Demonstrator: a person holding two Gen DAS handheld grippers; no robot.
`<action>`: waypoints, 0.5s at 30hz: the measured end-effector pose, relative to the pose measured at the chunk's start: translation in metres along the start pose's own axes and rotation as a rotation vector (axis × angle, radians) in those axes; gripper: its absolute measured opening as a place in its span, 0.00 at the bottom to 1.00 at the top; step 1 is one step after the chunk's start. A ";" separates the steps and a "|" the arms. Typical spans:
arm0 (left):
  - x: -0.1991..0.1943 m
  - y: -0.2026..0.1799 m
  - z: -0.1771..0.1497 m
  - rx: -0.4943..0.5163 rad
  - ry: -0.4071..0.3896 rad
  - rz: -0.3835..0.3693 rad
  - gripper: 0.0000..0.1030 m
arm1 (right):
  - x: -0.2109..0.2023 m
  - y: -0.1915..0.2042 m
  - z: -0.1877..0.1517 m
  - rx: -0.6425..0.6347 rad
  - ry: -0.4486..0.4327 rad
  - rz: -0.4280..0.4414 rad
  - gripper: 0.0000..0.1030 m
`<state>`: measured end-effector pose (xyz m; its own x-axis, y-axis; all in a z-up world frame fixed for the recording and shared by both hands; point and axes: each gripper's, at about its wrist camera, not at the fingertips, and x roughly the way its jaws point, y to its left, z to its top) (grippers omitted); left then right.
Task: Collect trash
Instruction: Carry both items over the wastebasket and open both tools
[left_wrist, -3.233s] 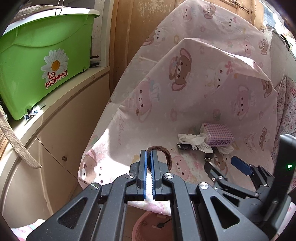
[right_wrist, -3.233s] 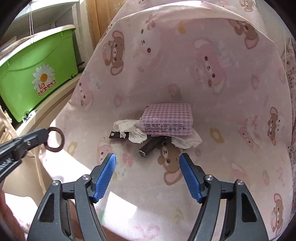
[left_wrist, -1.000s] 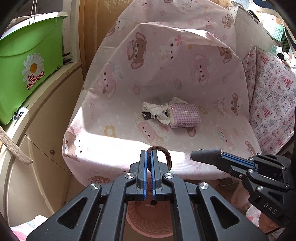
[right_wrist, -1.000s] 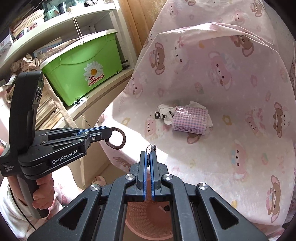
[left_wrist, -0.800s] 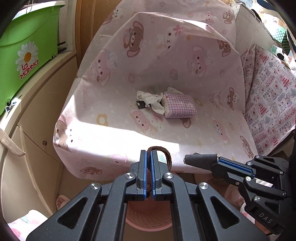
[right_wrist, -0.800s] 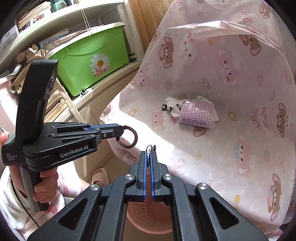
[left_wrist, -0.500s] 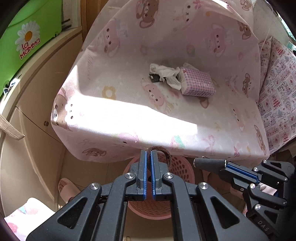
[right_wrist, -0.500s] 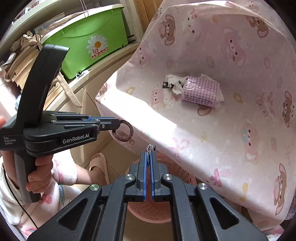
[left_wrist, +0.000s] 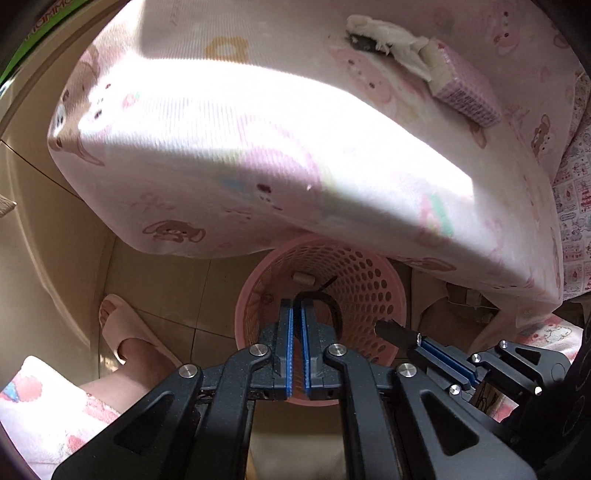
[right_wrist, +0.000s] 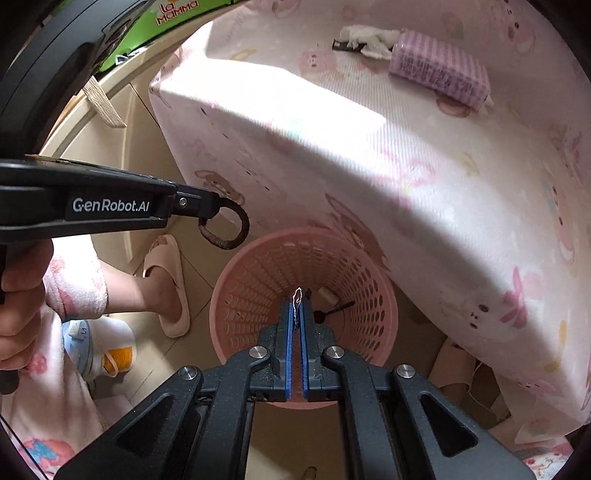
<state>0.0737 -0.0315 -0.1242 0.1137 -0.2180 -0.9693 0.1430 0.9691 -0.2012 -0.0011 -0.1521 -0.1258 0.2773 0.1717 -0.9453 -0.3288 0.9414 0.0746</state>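
Note:
A pink perforated waste basket (left_wrist: 380, 280) (right_wrist: 240, 280) stands on the floor below the edge of the seat. My left gripper (left_wrist: 297, 308) (right_wrist: 218, 210) is shut on a brown hair tie (left_wrist: 334, 308) (right_wrist: 236, 230) and holds it above the basket's left rim. My right gripper (right_wrist: 296, 306) (left_wrist: 384, 326) is shut on a small dark tube-like item (left_wrist: 391, 332) over the basket mouth; in its own view only a thin crinkled tip (right_wrist: 297, 295) shows. A white tissue (left_wrist: 391, 33) (right_wrist: 365, 37) and a small dark wrapper (left_wrist: 364, 42) (right_wrist: 341, 45) lie on the seat.
A purple checked tissue pack (left_wrist: 463, 94) (right_wrist: 439, 74) lies on the pink bear-print seat cover (left_wrist: 258, 122) (right_wrist: 406, 166). The basket holds a small beige piece (right_wrist: 327, 294) and a dark stick (right_wrist: 332, 310). A foot in a pink slipper (left_wrist: 125, 332) (right_wrist: 168, 280) stands left of it. A beige cabinet (left_wrist: 33, 206) is at left.
Both grippers have swung down from the seat to hang over the basket, still shut on their items. The seat with the tissue and pack now lies above and behind.

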 end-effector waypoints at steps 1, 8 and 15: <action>0.007 0.001 -0.001 -0.009 0.021 0.004 0.03 | 0.005 0.001 -0.002 -0.005 0.012 -0.004 0.04; 0.054 0.013 -0.004 -0.066 0.144 0.024 0.04 | 0.042 0.001 -0.010 -0.001 0.085 -0.041 0.04; 0.087 0.027 -0.012 -0.102 0.234 0.045 0.04 | 0.079 -0.001 -0.017 -0.018 0.154 -0.102 0.04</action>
<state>0.0756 -0.0228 -0.2161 -0.1146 -0.1529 -0.9816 0.0414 0.9865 -0.1585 0.0058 -0.1440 -0.2059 0.1693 0.0275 -0.9852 -0.3224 0.9462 -0.0290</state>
